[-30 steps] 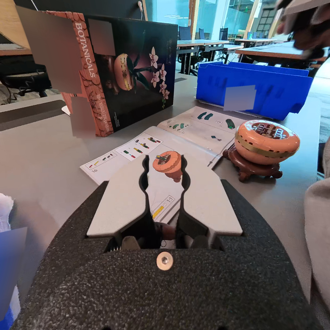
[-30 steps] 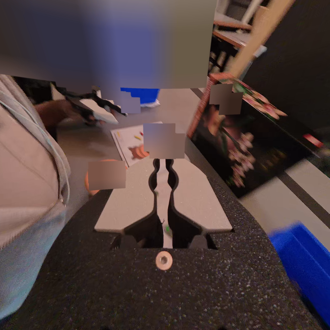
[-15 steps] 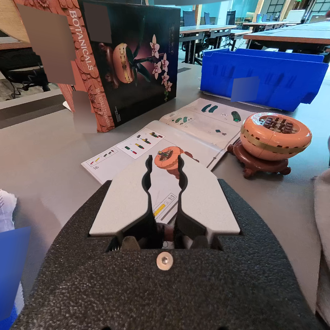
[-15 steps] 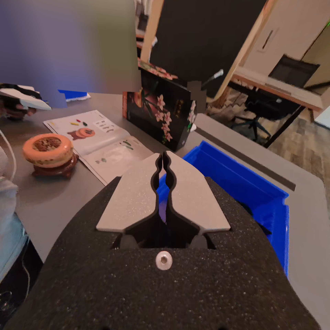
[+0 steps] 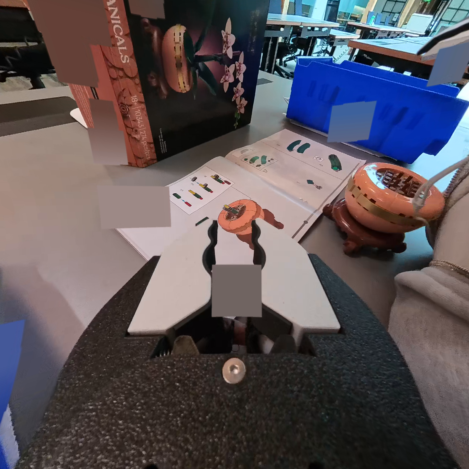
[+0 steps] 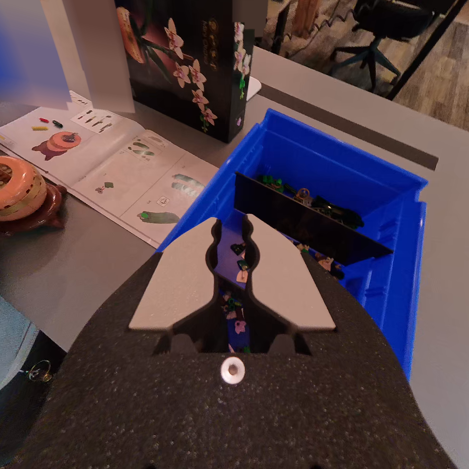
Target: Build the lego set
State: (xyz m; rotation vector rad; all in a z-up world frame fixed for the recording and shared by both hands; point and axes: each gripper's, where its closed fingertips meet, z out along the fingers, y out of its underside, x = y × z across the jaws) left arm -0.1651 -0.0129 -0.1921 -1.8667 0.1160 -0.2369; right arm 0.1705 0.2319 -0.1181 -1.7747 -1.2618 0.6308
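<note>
The built orange pot on its brown stand (image 5: 396,203) sits on the grey table to the right of the open instruction booklet (image 5: 266,182). It also shows at the left edge of the right wrist view (image 6: 17,187). My left gripper (image 5: 234,224) is open and empty, low over the booklet's near page. My right gripper (image 6: 231,220) is open and empty, held above the near compartment of the blue bin (image 6: 330,157). Several small loose pieces (image 6: 241,269) lie in that compartment. More green pieces (image 6: 330,208) lie behind the bin's black divider (image 6: 304,223).
The set's box (image 5: 190,76) stands upright behind the booklet, and the blue bin (image 5: 380,101) stands to its right. A person's grey sleeve (image 5: 431,317) fills the right side, close to the pot. Desks and office chairs stand beyond the table.
My right gripper swung from facing the person and box to above the blue bin, and its jaws opened wider. My left gripper moved a little forward over the booklet and stayed open.
</note>
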